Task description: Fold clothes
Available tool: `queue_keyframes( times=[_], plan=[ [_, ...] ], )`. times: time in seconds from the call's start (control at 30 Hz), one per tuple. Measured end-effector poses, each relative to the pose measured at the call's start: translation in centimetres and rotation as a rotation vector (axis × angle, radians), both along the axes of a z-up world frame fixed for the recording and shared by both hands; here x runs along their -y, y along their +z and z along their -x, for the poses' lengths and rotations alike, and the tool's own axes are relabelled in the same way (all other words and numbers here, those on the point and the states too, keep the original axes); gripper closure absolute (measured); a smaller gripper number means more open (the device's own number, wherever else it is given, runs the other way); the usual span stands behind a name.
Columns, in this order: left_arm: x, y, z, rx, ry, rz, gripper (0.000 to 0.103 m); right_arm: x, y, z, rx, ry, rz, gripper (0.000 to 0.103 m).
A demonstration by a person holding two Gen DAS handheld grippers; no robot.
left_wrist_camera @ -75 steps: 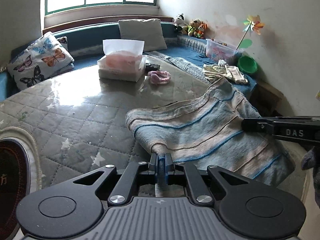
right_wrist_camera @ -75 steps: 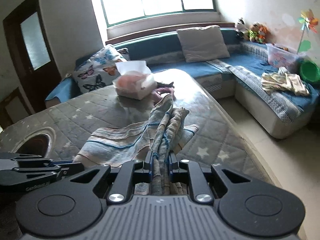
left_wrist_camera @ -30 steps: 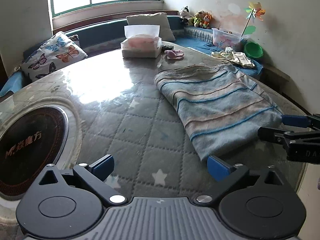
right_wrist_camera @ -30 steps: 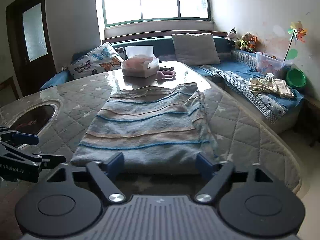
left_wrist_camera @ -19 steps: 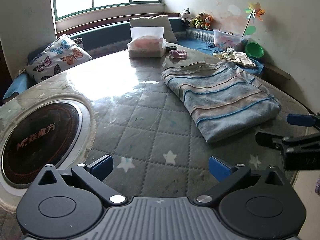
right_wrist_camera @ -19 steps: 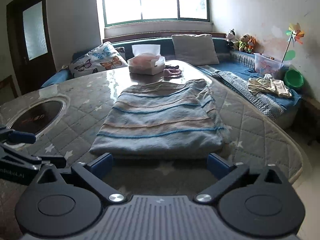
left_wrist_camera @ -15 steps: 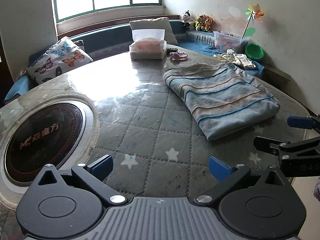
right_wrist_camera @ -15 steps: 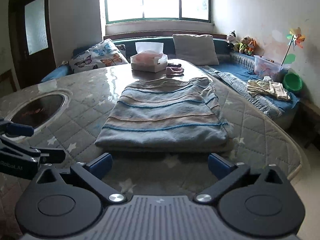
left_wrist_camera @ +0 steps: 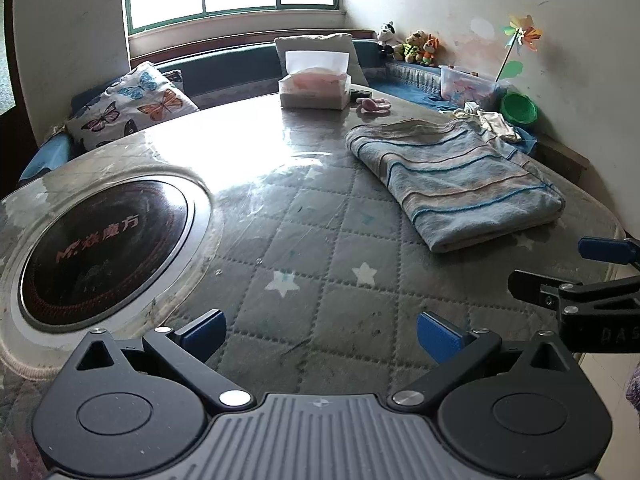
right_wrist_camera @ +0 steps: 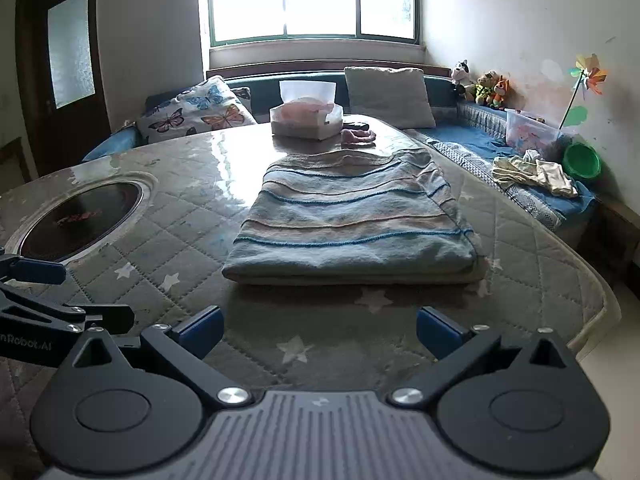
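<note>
A blue and beige striped cloth (left_wrist_camera: 452, 178) lies folded flat on the quilted round table (left_wrist_camera: 304, 248); it also shows in the right wrist view (right_wrist_camera: 348, 220), straight ahead. My left gripper (left_wrist_camera: 320, 330) is open and empty, near the table's front edge, left of the cloth. My right gripper (right_wrist_camera: 318, 330) is open and empty, just short of the cloth's near fold. The right gripper's fingers (left_wrist_camera: 600, 252) show at the right of the left wrist view, and the left gripper's fingers (right_wrist_camera: 36, 272) at the left of the right wrist view.
A round dark cooktop (left_wrist_camera: 104, 248) is set into the table at left. A tissue box (left_wrist_camera: 316, 86) and a small pink cloth (left_wrist_camera: 374, 105) sit at the far side. A sofa with cushions (right_wrist_camera: 196, 114), a pile of clothes (right_wrist_camera: 532, 172) and a green basin (right_wrist_camera: 582, 160) lie behind.
Both grippers let go of the cloth, opened and pulled back toward the table's front edge. The cloth now lies folded and still.
</note>
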State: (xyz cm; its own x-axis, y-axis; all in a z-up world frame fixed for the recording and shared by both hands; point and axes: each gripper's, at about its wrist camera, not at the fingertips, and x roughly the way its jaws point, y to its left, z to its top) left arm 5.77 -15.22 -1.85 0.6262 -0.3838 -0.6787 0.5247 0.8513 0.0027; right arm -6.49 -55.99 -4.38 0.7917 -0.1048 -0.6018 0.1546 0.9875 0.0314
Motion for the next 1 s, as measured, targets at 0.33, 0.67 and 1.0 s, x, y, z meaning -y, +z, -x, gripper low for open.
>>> queue_keyframes(
  times=[0.33, 0.67, 1.0],
  plan=[
    [-0.2, -0.1, 0.9, 0.001, 0.0, 0.003, 0.0, -0.5, -0.1, 0.4, -0.014, -0.015, 0.013, 0.0],
    [0.1, -0.2, 1.5, 0.014, -0.002, -0.016, 0.0, -0.7, 0.0, 0.7, -0.03, -0.042, 0.03, 0.0],
    [0.5, -0.3, 1.9, 0.02, -0.003, -0.029, 0.0, -0.2, -0.2, 1.0, -0.041, -0.079, 0.029, 0.0]
  ],
)
